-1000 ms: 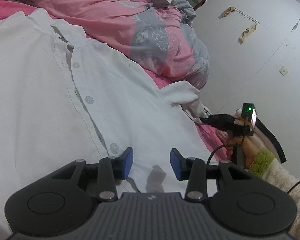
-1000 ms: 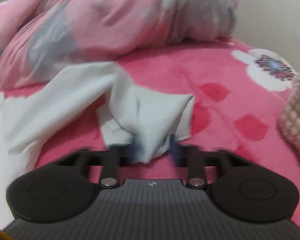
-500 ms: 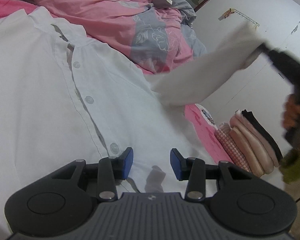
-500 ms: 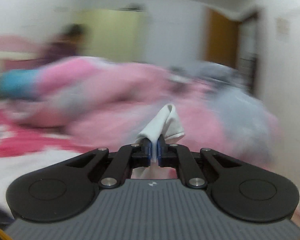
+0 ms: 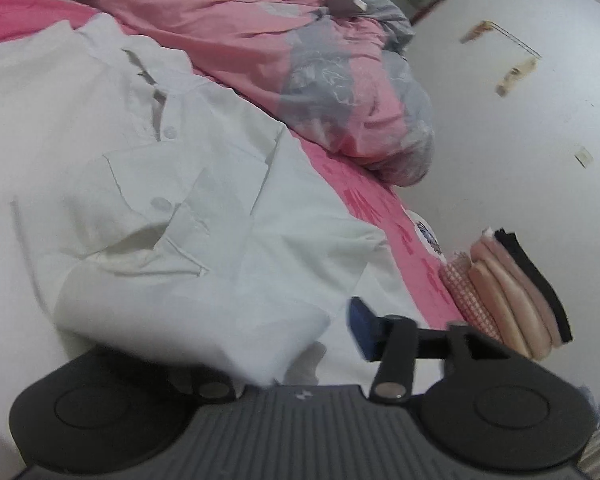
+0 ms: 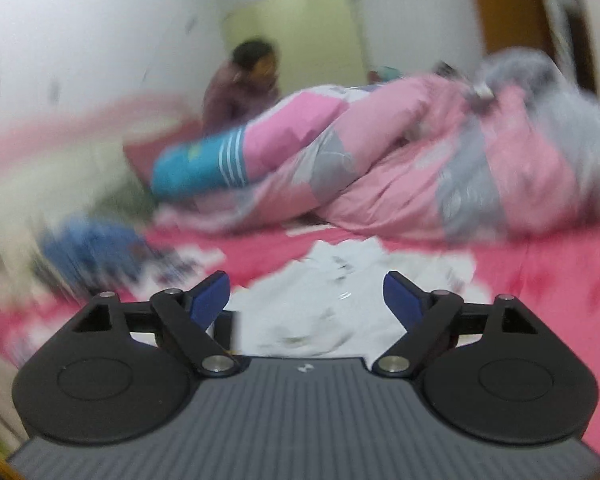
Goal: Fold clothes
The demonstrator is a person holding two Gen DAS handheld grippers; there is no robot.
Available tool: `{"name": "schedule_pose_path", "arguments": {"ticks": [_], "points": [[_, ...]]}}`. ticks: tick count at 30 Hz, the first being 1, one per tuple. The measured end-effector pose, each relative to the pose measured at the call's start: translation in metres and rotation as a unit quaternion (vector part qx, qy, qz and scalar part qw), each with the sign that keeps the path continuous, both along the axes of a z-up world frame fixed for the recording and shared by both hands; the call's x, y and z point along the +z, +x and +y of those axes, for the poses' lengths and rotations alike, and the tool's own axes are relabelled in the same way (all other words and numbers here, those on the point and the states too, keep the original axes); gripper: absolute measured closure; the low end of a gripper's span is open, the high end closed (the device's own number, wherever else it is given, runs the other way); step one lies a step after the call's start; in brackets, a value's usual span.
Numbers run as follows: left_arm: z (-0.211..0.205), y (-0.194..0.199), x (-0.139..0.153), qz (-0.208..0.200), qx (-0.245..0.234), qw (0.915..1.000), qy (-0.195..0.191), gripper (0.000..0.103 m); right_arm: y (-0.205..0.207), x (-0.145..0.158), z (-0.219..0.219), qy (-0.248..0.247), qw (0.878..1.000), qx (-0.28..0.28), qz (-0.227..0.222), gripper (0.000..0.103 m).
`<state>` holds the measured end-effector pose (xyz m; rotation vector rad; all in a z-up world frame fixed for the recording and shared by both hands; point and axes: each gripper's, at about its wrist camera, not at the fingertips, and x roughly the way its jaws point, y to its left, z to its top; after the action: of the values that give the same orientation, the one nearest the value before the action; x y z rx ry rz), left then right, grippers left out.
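We're letting go now: the sleeve [image 5: 188,240] we carried over is lying across the white shirt [image 5: 60,128], covering the left gripper's [image 5: 300,336] one finger, and both the left and right gripper [image 6: 306,300] jaws are opening, nothing pinched.

The left claw's [image 5: 300,340] nine-o'clock finger is buried under the folded sleeve [image 5: 188,280] of the white shirt [image 5: 80,128]; only its three-o'clock finger [image 5: 364,328] shows while the jaws are opening. The shirt runs off the picture's nine-o'clock edge. In the right wrist view motion smear spoils most of the scene: a person [image 6: 244,84] at twelve o'clock is a dim shape, and the blue heap [image 6: 96,252] at nine o'clock is perhaps clothing.
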<state>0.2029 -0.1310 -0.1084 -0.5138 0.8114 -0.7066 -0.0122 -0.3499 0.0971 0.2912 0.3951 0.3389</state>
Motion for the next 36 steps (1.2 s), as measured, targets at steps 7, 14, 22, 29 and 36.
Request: {"name": "schedule_pose_path", "arguments": {"ticks": [7,14,22,29,36], "points": [[0.012,-0.045,0.036,0.002,0.023,0.9977,0.064,0.024,-0.061,-0.069,-0.023,0.165,0.980,-0.106,0.037,0.013],[0.049,-0.105,0.056,-0.055,0.070,0.9917,0.093,0.020,-0.061,-0.105,-0.016,0.154,0.975,-0.149,0.057,0.010],[0.079,-0.104,0.060,-0.086,0.123,0.9788,0.140,0.020,-0.007,-0.117,0.010,0.147,0.984,-0.056,0.078,0.001],[0.087,-0.043,0.047,-0.078,0.166,0.9744,0.130,0.027,0.085,-0.127,0.023,0.191,0.975,-0.014,0.116,0.002],[0.063,0.019,0.031,-0.085,0.107,0.9778,0.159,0.039,0.178,-0.152,0.043,0.148,0.976,-0.010,0.160,0.007]]}}
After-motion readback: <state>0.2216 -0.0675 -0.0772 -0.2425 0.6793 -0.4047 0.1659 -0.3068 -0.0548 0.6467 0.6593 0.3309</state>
